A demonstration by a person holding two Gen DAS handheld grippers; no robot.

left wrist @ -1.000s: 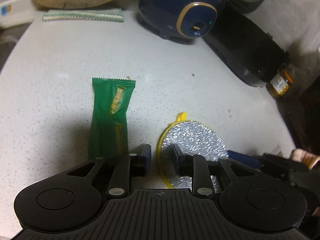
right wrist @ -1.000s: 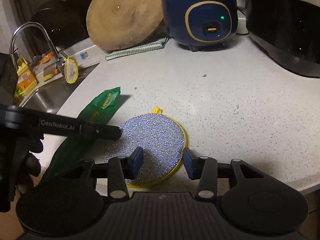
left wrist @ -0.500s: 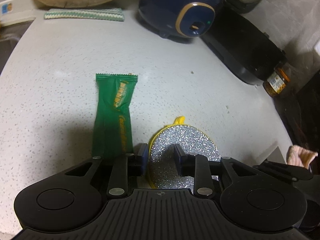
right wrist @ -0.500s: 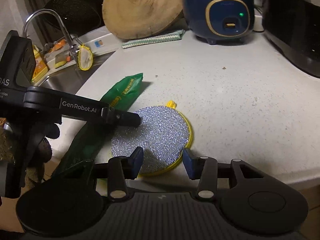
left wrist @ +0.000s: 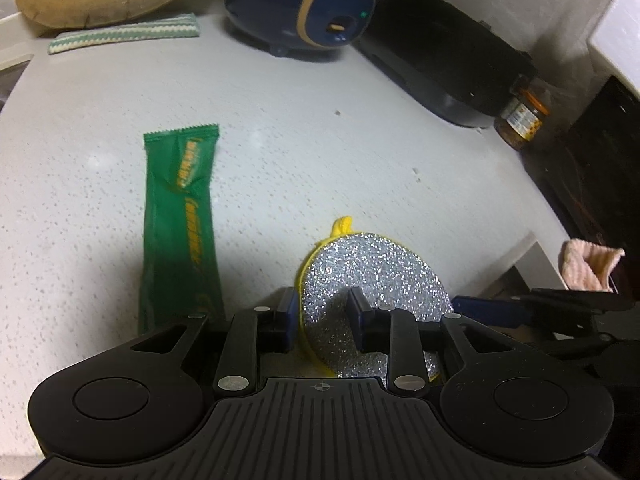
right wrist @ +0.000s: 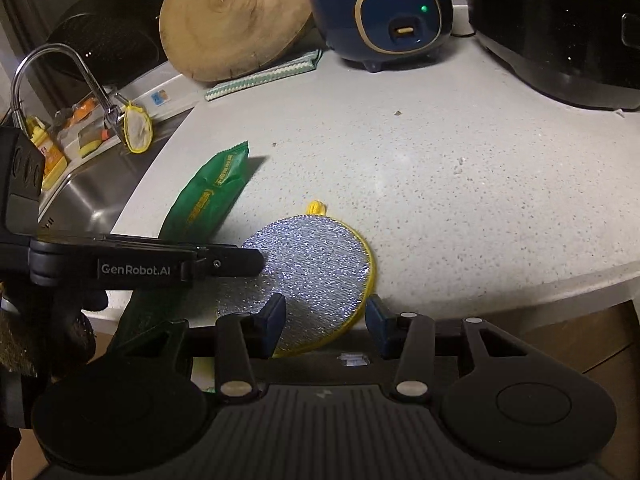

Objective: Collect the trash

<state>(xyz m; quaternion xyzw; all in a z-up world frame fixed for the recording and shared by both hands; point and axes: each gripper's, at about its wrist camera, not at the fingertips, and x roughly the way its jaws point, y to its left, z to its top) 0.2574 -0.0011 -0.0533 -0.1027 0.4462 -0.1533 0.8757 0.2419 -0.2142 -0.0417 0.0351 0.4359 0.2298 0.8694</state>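
Note:
A long green snack wrapper (left wrist: 180,220) lies flat on the speckled white counter (left wrist: 360,140); the right wrist view shows the wrapper (right wrist: 208,204) left of centre. To its right rests a round silver scrubber (left wrist: 372,280) with a yellow rim, its near edge past the counter's front edge. My left gripper (left wrist: 322,312) is open, hovering over the scrubber's left rim, the wrapper just to its left. My right gripper (right wrist: 325,320) is open at the near edge of the scrubber (right wrist: 308,272), with nothing pressed. The left gripper's fingers (right wrist: 240,260) reach over the scrubber from the left.
A navy rice cooker (right wrist: 384,12), a round wooden board (right wrist: 236,16) and a striped cloth (left wrist: 124,34) stand at the back. A black appliance (right wrist: 560,32) and a jar (left wrist: 522,120) sit at the right. A sink (right wrist: 92,184) with a faucet lies left.
My left gripper's jaws stand a little wider, and it has slid sideways so its fingers reach further over the scrubber. The wrapper and the scrubber lie where they were.

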